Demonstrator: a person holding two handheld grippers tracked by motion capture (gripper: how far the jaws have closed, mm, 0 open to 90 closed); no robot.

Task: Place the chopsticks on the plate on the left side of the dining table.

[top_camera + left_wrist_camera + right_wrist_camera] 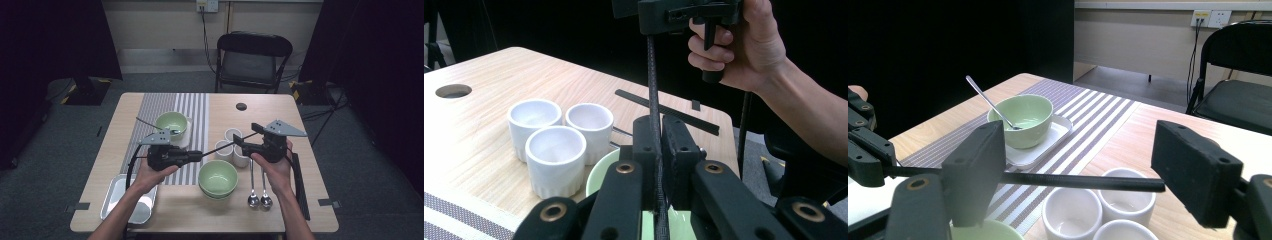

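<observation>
Black stick (1073, 181): thin, straight and stiff, probably light, with a finely ribbed surface that should give the pads some bite. Hangs in the air over the middle of the table (280, 115), above the near green bowl (217, 177) and the cups, touching neither.

Clamped at one end by the left gripper (659, 145), jaws closed tight on it. Other end lies between the jaws of the right gripper (250, 135), which stand wide apart and do not press on it.

Best taken near an end, pads square across the shaft. Likely to pivot or roll if pinched off-centre, being so narrow. Little risk of breakage, more of slipping.

Counted:
- One stick.
- Three white cups (233, 146), clustered and touching, right of centre.
- Two green bowls: the near one towards the front edge, and the far one (171, 122) on a small white tray (186, 135) towards the left, with one spoon (150, 123) leaning in it.
- Two more spoons (259, 192), side by side near the front edge, right of the near bowl.
- One metal tray (112, 195) at the front left corner, overhanging slightly.
- One striped placemat (195, 107), running from the back edge forward.
- One black strip (300, 185) along the right edge.

Beyond the back edge, one folding chair (252, 62).
</observation>
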